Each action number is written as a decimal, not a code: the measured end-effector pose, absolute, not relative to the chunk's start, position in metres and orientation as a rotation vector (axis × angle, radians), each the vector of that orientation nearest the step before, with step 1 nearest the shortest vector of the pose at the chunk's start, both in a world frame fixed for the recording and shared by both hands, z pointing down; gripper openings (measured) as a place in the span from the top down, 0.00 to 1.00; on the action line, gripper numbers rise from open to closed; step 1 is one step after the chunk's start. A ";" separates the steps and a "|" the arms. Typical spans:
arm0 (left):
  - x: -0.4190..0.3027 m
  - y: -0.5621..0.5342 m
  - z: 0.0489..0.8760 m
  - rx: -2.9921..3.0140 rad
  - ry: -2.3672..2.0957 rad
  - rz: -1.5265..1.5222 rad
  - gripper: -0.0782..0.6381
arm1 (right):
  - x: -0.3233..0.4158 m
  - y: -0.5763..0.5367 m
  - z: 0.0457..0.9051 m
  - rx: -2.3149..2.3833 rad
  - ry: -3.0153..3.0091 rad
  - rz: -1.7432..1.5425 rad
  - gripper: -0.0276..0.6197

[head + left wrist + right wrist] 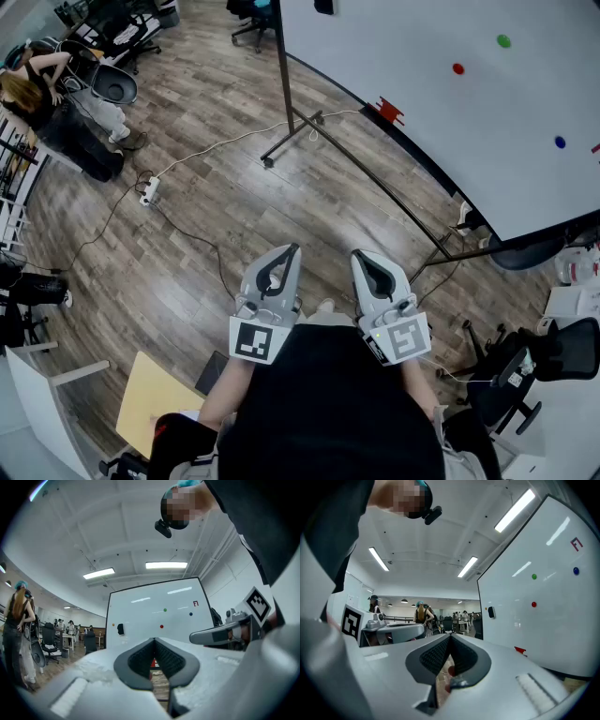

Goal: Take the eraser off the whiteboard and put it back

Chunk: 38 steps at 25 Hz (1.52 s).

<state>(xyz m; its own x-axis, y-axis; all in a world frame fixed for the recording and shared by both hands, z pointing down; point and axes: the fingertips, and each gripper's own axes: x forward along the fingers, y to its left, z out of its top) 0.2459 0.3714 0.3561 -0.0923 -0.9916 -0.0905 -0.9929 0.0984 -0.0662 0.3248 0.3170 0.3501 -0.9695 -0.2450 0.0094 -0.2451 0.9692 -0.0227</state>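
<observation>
Jaws of the left gripper (153, 641) and the right gripper (450, 638) are seen pressed together, with nothing pinched. The eraser (120, 629) is stuck on the whiteboard (140, 616), well apart from both grippers, which are held side by side.

Wood floor (281, 211): power strip (148, 191), white cable (217, 143), whiteboard stand (285, 66).
</observation>
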 end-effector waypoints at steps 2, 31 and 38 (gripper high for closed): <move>0.250 0.370 0.357 -2.035 2.240 0.010 0.89 | 0.327 0.316 0.351 0.385 -3.113 0.042 0.96; 0.234 0.361 0.371 -1.984 2.302 -0.052 0.89 | 0.313 0.301 0.361 0.323 -3.123 0.098 0.95; 0.203 0.328 0.375 -2.018 2.264 -0.035 0.89 | 0.289 0.279 0.371 0.385 -3.069 0.087 0.95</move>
<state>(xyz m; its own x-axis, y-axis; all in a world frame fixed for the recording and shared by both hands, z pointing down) 0.2034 0.3280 0.3746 -0.1114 -0.9916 -0.0661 -0.9891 0.1171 -0.0895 0.2887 0.2788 0.3710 -0.9680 -0.2452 0.0544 -0.2479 0.9675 -0.0500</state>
